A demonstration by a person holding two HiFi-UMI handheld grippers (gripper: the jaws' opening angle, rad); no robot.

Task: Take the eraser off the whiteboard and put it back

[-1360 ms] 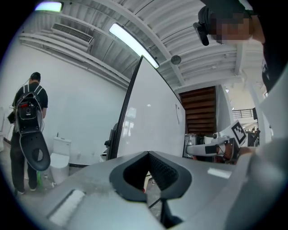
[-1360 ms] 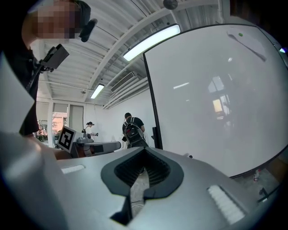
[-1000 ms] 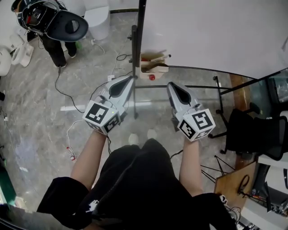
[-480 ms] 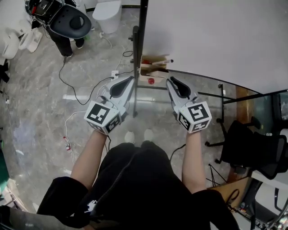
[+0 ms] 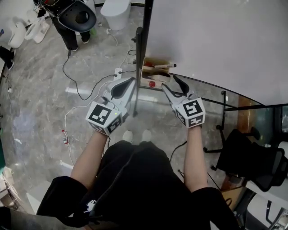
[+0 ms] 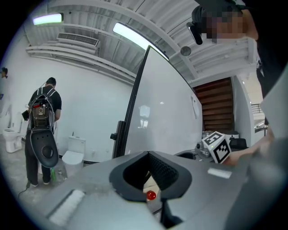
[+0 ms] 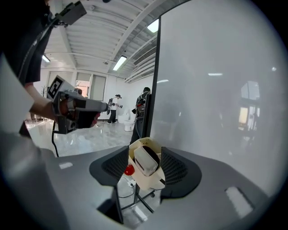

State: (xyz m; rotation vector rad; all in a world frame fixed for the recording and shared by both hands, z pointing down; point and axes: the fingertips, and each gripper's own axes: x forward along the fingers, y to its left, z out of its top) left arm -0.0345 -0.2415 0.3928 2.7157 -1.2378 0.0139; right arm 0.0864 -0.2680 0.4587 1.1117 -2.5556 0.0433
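Note:
The white eraser with a dark top (image 7: pixel 145 161) lies in a cream tray box (image 7: pixel 150 179) fixed at the whiteboard's (image 5: pixel 216 40) lower left corner. My right gripper (image 7: pixel 145 150) points at it. Its jaws are opening, and the eraser shows in the gap beyond the pads, which do not press on it. In the head view the right gripper (image 5: pixel 170 83) sits just short of the tray box (image 5: pixel 155 72), which also holds markers. A red knob (image 5: pixel 152 84) hangs below the box. My left gripper (image 5: pixel 130 81) hovers beside the board's post, shut and empty, tips together (image 6: pixel 148 155).
The whiteboard's black post (image 5: pixel 140 54) stands between the two grippers. Cables run over the marble floor (image 5: pixel 40 112). A person with a backpack rig (image 5: pixel 72 18) stands far left near a toilet (image 5: pixel 114 6). A black office chair (image 5: pixel 252 157) stands to the right.
My right gripper has moved forward and down toward the tray box, and its jaws have gone from shut to spread wide. The left gripper has shifted slightly.

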